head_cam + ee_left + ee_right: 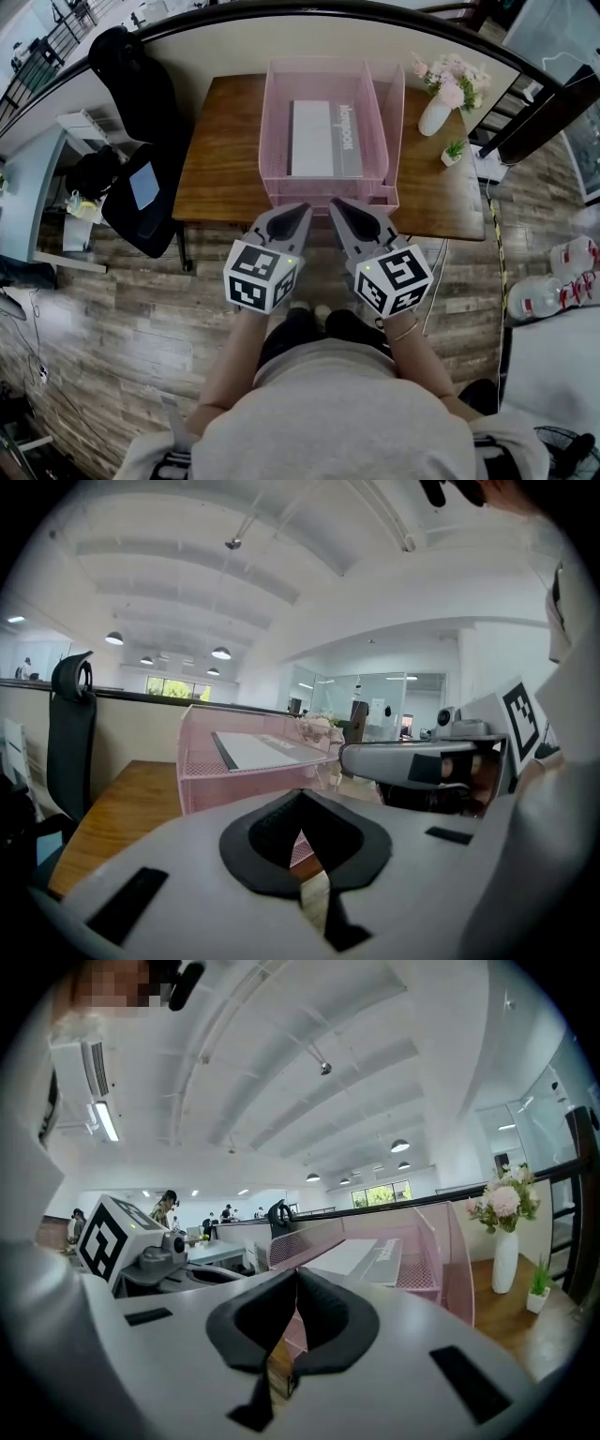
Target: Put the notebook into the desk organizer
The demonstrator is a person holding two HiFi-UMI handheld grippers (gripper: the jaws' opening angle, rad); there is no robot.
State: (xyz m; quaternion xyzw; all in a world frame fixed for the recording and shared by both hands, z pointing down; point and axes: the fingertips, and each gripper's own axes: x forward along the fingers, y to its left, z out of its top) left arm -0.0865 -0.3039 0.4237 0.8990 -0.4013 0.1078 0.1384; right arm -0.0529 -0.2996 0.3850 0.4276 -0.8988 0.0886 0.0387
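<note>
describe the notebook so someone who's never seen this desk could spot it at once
Find the wooden desk; a pink mesh organizer stands on it. The notebook lies flat inside its wide tray, white with a grey printed band along its right side. It is the only flat thing there; the flower vase and small potted plant stand outside, to the right.
</note>
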